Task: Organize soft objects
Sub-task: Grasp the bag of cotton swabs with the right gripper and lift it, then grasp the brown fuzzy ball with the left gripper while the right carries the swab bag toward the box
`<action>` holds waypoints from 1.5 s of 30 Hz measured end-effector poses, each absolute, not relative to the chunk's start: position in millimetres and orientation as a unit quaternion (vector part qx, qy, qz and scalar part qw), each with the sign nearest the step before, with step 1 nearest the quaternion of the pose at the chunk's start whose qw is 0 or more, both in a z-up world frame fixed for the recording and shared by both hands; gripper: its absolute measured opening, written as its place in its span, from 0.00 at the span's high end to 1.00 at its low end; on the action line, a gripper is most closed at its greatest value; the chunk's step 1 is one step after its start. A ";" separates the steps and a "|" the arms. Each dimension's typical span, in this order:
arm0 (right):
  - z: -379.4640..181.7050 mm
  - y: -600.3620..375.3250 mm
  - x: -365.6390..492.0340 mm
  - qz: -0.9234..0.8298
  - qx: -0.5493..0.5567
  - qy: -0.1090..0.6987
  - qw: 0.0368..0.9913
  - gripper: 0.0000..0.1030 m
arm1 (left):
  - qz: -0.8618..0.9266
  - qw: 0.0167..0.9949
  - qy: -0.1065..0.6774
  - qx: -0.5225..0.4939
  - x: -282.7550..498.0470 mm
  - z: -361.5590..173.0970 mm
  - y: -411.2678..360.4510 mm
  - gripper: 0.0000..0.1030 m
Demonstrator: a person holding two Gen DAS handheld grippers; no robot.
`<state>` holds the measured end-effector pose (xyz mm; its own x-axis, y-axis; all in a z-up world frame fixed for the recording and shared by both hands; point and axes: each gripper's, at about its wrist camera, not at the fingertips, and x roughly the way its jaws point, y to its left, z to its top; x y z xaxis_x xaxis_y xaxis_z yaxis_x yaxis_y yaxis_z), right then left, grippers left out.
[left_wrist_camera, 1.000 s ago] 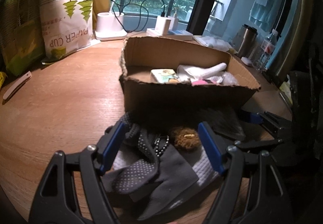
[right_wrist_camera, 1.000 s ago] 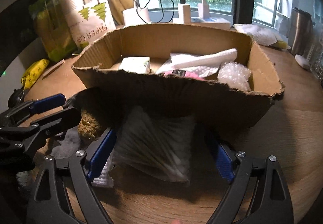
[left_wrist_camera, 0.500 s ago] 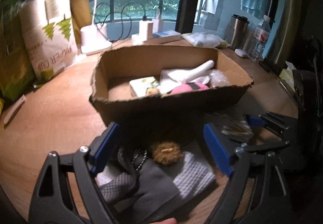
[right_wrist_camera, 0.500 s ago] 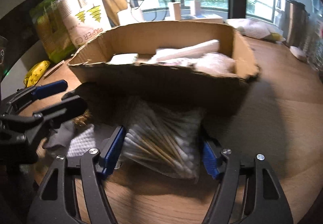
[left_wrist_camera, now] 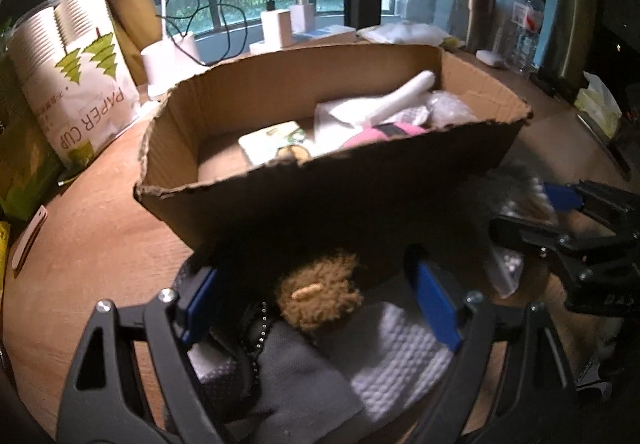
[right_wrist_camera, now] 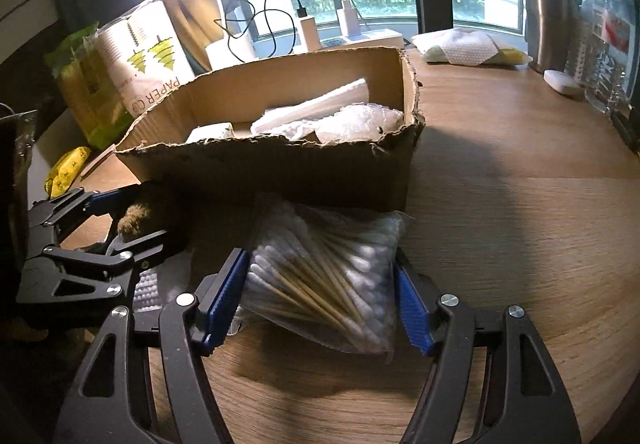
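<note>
Blue pads frame the bag of cotton swabs point(right_wrist_camera: 324, 280) as the right gripper point(right_wrist_camera: 320, 300) stands with its fingers spread to the bag's two sides, both pads right at the plastic; whether they squeeze it I cannot tell. The bag lies on the bench point(right_wrist_camera: 520, 228), its far end against the front wall of the cardboard box point(right_wrist_camera: 280, 171). To the bag's right the wood runs bare and wide toward the steel flask point(right_wrist_camera: 552, 23).

Over on the left, the left gripper point(left_wrist_camera: 320, 308) is spread wide and holding nothing, its pads either side of the fuzzy brown toy point(left_wrist_camera: 320, 300). The toy sits on a white waffle cloth point(left_wrist_camera: 400, 356) and a grey cloth point(left_wrist_camera: 304, 384), tight under the box's torn front edge, so there is little room forward.

Compared with a second ago, the box wall looms nearer in the left view and the dotted grey gloves have slid almost out of frame; the right pads have drawn in from well clear of the bag to its sides.

Only the left view shows the pink item point(left_wrist_camera: 384, 133) inside the box; only the right view shows the swabs sharply and the bubble wrap point(right_wrist_camera: 356, 121).
</note>
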<state>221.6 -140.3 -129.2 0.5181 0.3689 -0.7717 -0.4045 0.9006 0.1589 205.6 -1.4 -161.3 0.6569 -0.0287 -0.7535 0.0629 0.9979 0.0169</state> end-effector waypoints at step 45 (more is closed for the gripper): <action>-81.1 -113.8 200.1 0.249 -0.052 0.387 0.886 0.29 | -0.057 0.946 0.317 -0.042 167.5 -84.5 33.7 0.55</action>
